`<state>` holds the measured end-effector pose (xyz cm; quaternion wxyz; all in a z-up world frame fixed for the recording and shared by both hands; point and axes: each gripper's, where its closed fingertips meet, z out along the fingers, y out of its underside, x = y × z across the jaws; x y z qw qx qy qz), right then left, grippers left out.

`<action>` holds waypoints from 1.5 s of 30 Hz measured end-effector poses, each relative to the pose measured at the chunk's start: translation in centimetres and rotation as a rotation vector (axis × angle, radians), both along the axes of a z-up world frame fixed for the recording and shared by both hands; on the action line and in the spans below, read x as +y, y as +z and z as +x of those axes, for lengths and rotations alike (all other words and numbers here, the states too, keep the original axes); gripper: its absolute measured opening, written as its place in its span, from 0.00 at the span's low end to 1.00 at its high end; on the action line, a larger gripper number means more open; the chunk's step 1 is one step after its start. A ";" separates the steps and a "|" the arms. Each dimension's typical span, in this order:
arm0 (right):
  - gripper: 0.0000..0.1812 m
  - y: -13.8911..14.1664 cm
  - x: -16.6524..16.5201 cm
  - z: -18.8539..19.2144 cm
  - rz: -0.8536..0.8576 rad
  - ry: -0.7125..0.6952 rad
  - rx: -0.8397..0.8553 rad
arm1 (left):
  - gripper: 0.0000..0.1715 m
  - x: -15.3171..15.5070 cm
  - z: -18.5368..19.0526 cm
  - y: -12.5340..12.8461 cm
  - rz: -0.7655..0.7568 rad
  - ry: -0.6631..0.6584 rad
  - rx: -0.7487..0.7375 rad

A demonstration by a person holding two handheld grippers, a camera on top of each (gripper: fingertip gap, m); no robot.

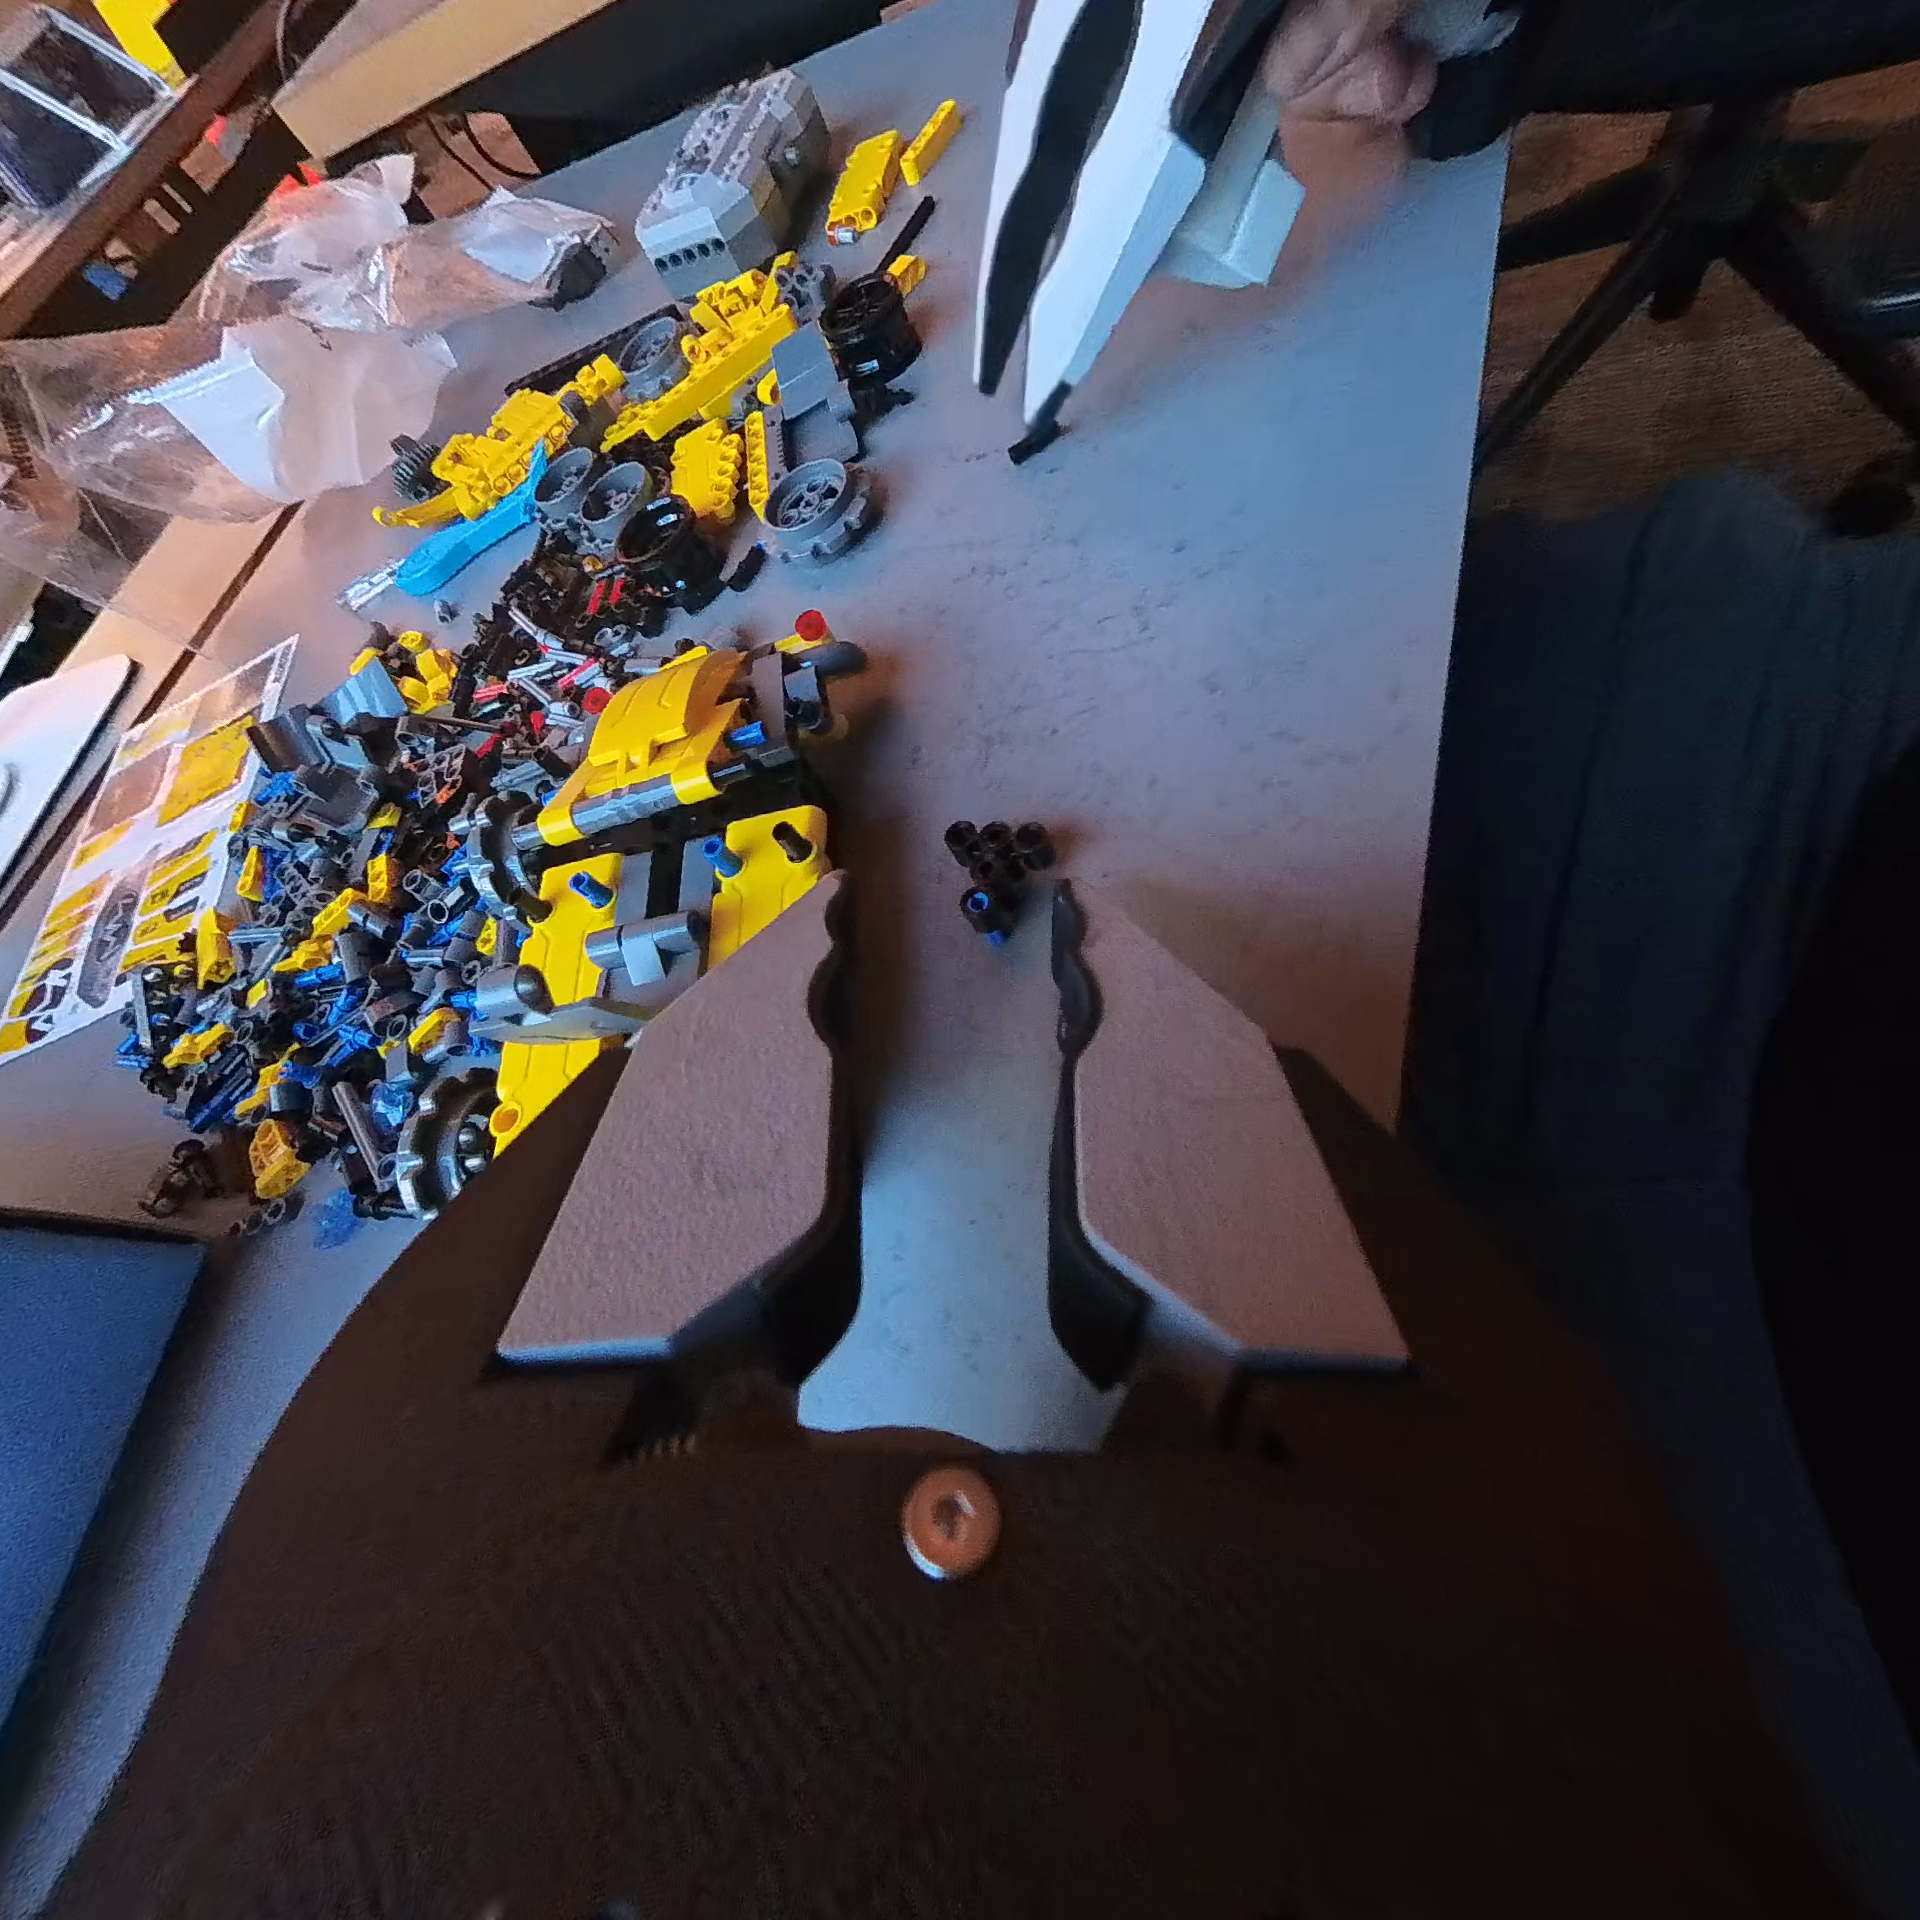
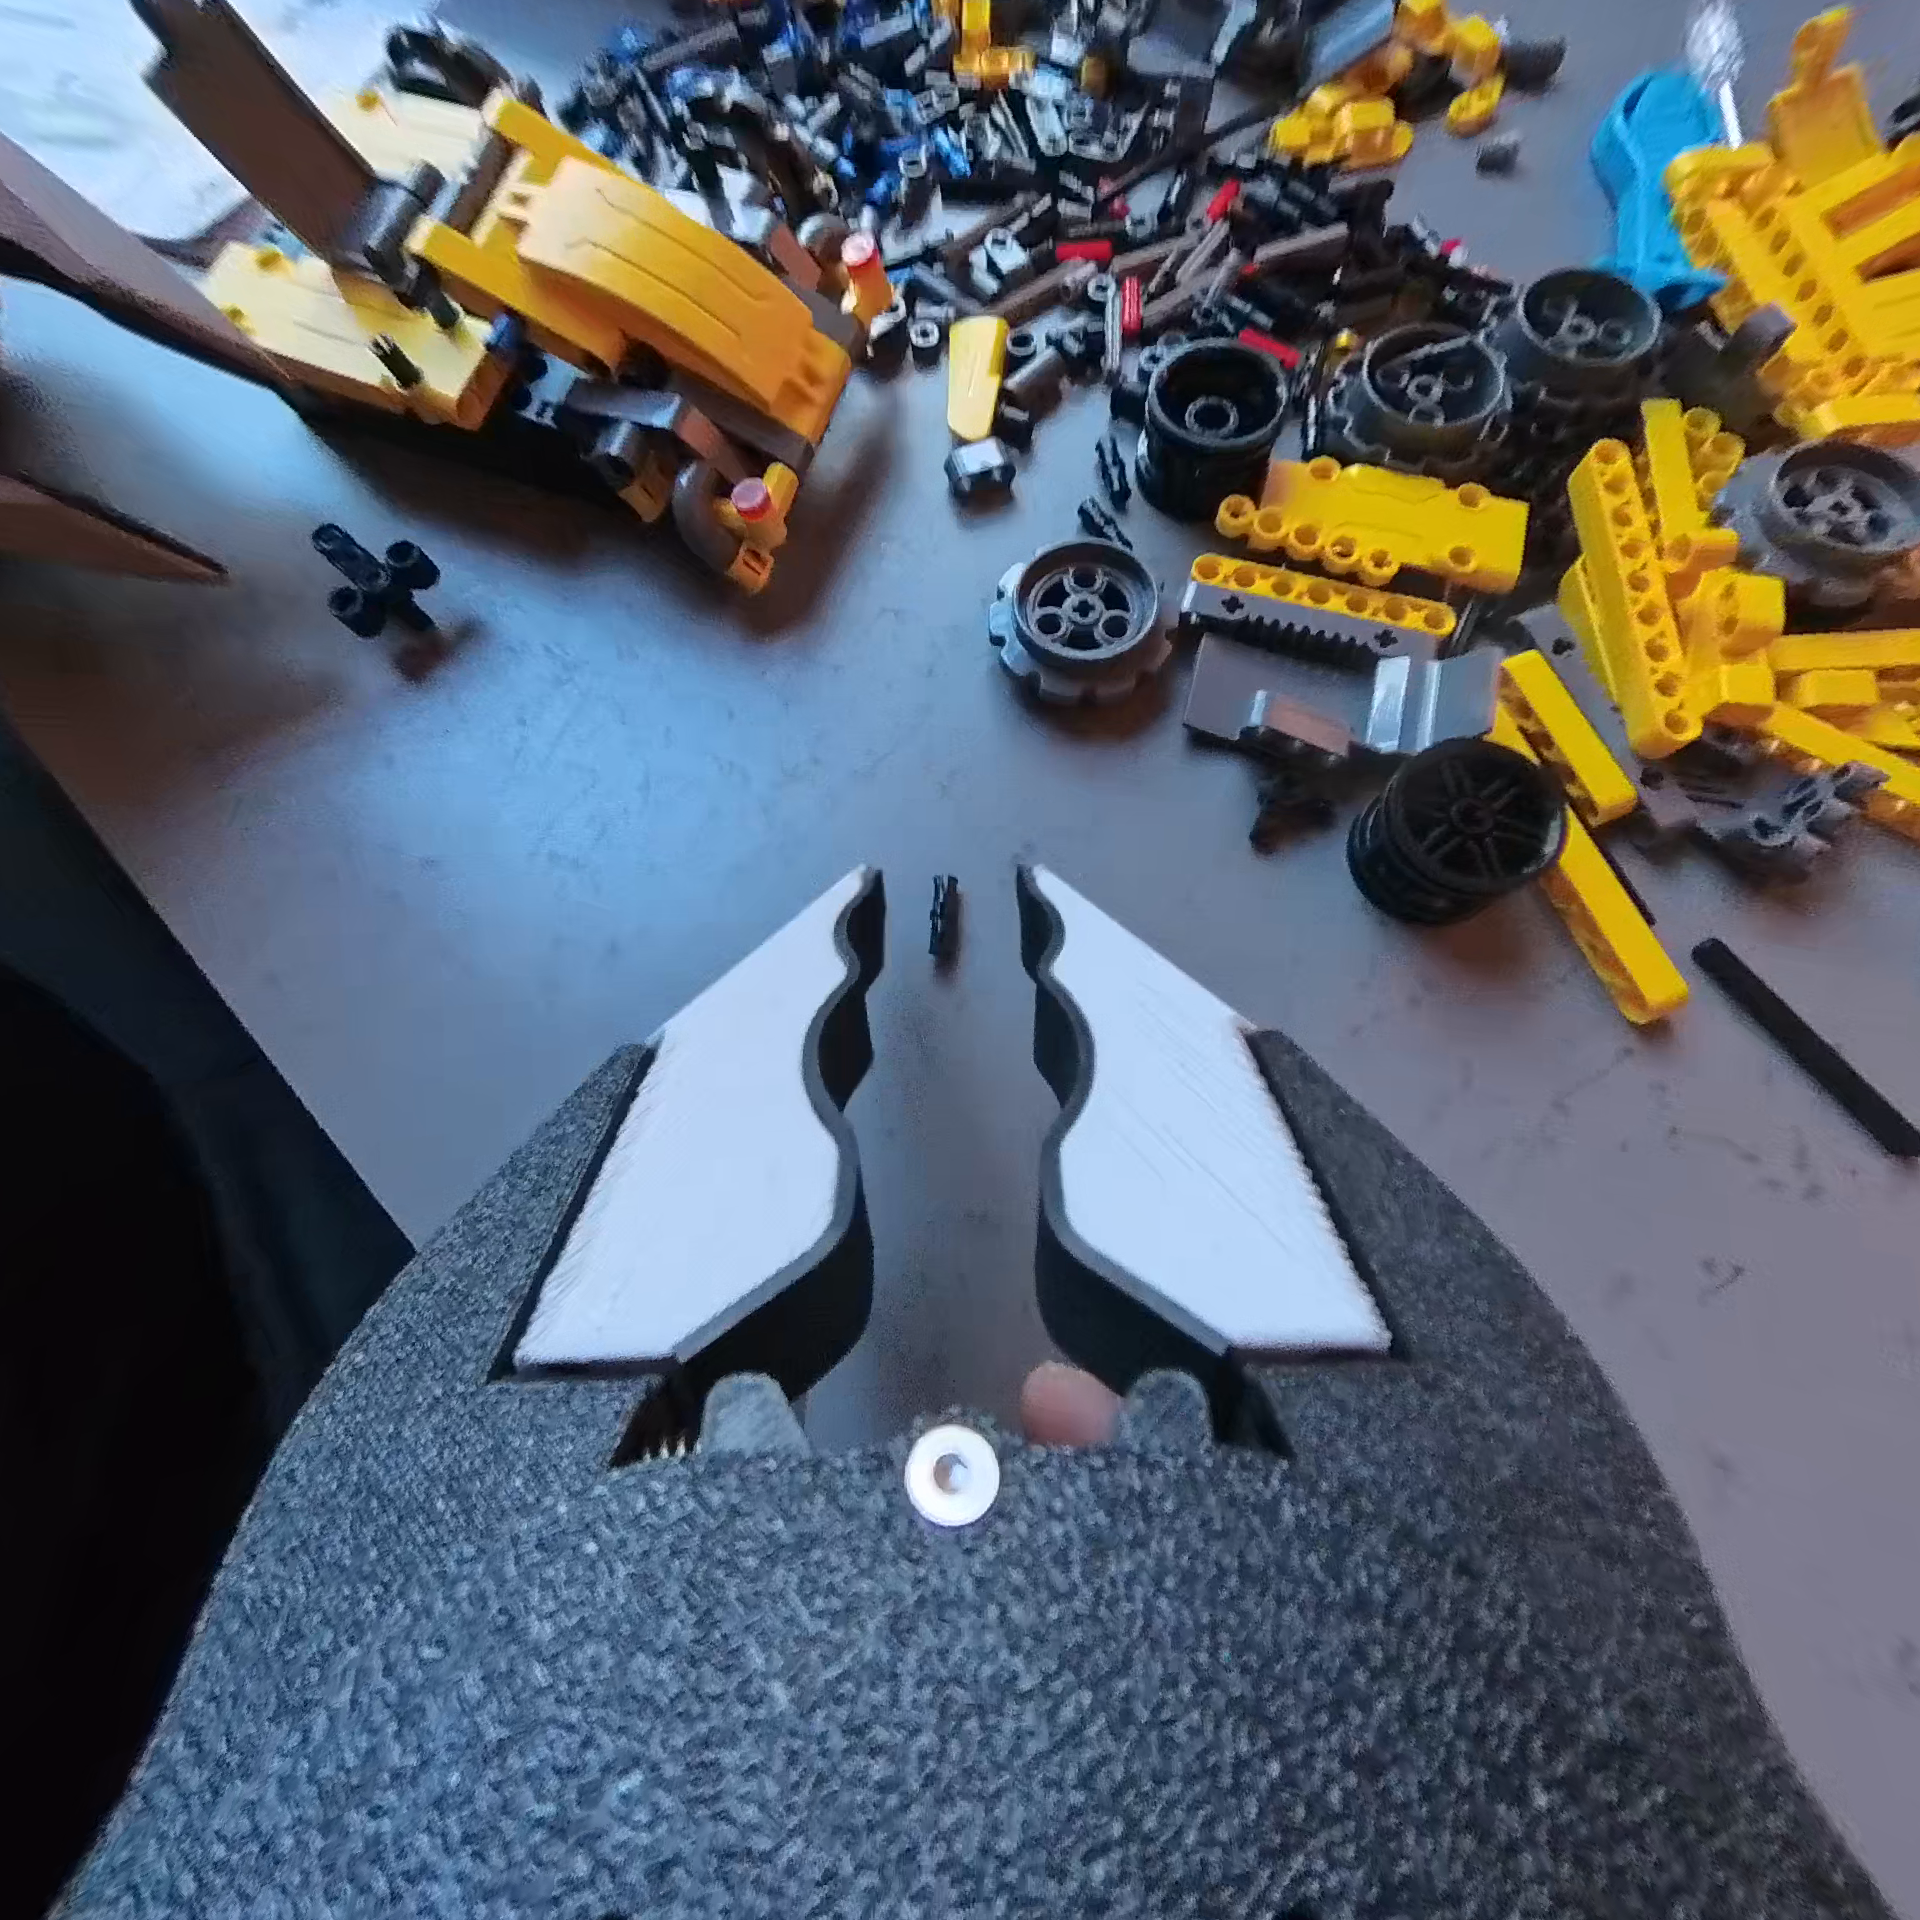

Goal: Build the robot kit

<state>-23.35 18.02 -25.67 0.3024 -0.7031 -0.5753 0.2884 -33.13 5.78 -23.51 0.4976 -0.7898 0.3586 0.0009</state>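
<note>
My left gripper [image 1: 951, 891] has brown fingers, is open and empty, and sits low over the grey table [image 1: 1143, 623]. A small black connector cluster [image 1: 997, 868] with a blue pin lies just beyond and between its tips; it also shows in the right wrist view [image 2: 374, 577]. My right gripper [image 2: 948, 878] has white fingers and is open. A short black pin [image 2: 943, 914] lies on the table between its tips, with a gap on each side. In the left wrist view the right gripper [image 1: 1023, 400] points down at the far table, held by a hand [image 1: 1351, 62].
A part-built yellow model [image 1: 665, 831] [image 2: 582, 301] lies left of my left gripper, beside a heap of small loose pieces [image 1: 364, 935]. Black wheels [image 2: 1455, 831], yellow beams [image 2: 1621, 613] and a long black axle [image 2: 1803, 1060] lie right of my right gripper. Plastic bags [image 1: 312, 312] and a printed sheet [image 1: 135, 831] lie at the left. About 15 centimetres separates my left fingertips from my right.
</note>
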 end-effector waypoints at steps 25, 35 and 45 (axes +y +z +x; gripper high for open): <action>0.03 -0.5 -4.4 -4.0 -0.041 0.167 -0.025 | 0.19 0.9 -1.7 0.1 0.048 0.147 0.060; 0.03 0.5 -8.1 -6.6 -0.082 0.267 0.042 | 0.24 -1.6 1.6 -0.9 0.027 0.065 0.137; 0.03 0.7 -8.4 -7.1 -0.133 0.295 0.056 | 0.24 -1.5 1.5 -0.6 -0.020 0.057 0.048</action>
